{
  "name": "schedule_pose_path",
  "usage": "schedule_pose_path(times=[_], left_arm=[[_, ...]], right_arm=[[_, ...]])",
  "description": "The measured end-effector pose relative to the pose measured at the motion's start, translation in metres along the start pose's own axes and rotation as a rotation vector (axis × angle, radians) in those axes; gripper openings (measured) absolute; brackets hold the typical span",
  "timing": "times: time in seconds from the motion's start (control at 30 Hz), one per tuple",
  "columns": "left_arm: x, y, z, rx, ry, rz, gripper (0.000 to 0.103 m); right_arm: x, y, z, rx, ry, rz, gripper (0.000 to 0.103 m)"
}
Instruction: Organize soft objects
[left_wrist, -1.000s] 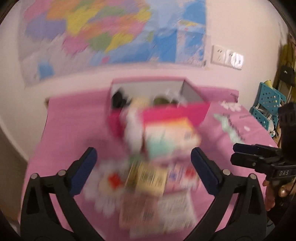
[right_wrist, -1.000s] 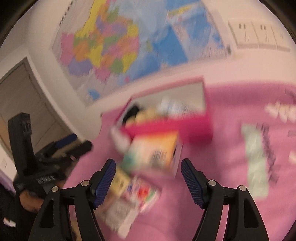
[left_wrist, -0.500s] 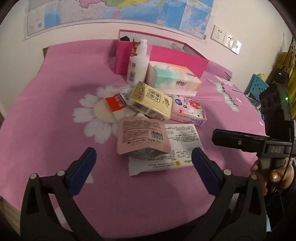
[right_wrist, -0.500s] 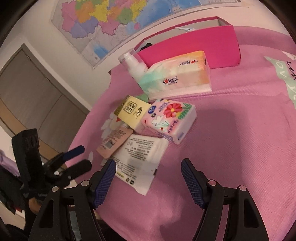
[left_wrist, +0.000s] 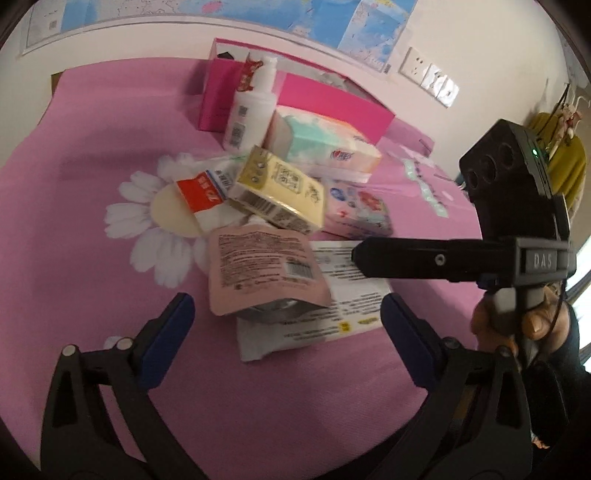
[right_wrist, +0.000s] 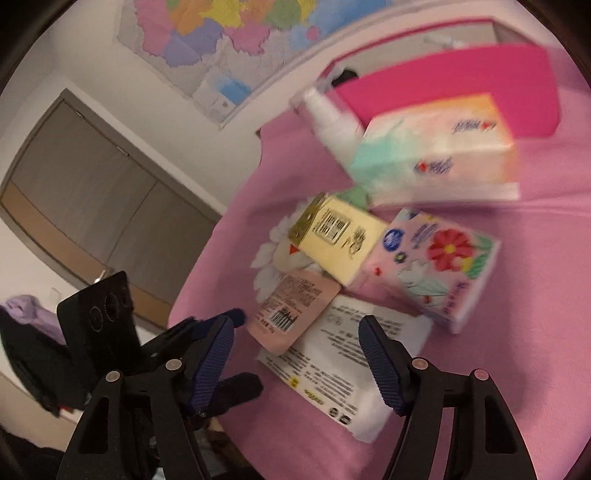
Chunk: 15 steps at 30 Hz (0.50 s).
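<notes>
Both tongs, left (left_wrist: 282, 334) and right (right_wrist: 295, 363), stand apart and empty; the right's jaws have just been closing, nothing between them. Since a second ago, both dropped toward the soft packets. White wipes pack (right_wrist: 340, 365) lies nearest, pink pouch (left_wrist: 264, 269) overlapping it; grasp not begun. Pink-covered counter (left_wrist: 74, 258); pink box (left_wrist: 328, 99) and wall map (right_wrist: 221, 40) behind.

Black hand-held gripper (left_wrist: 284, 325) frames carry blue ribbed pads (right_wrist: 212, 360) and silver screws.
</notes>
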<state>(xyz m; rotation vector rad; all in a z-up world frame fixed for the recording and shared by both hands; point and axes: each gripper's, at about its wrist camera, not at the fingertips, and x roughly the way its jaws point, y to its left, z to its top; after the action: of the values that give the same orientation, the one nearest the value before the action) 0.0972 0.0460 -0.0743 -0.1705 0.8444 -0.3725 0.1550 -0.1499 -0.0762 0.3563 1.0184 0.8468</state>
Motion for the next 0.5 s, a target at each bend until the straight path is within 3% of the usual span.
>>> schedule_pose_path(times=[0.07,0.2,0.4,0.5], left_arm=[[0.002,0.006,0.001,-0.022,0.007,-0.022,0.098],[0.006,0.012,0.003,-0.028,0.019,-0.038,0.097],[0.011,0.019,0.010,-0.045,0.028,-0.129,0.097],[0.014,0.023,0.014,-0.055,0.031,-0.161,0.097]], right_arm=[[0.010,-0.008,0.002,0.053,0.040,0.042,0.058],[0.022,-0.013,0.008,0.098,0.075,0.109,0.054],[0.038,-0.017,0.019,0.156,0.109,0.155,0.047],[0.042,-0.020,0.022,0.173,0.117,0.160,0.038]])
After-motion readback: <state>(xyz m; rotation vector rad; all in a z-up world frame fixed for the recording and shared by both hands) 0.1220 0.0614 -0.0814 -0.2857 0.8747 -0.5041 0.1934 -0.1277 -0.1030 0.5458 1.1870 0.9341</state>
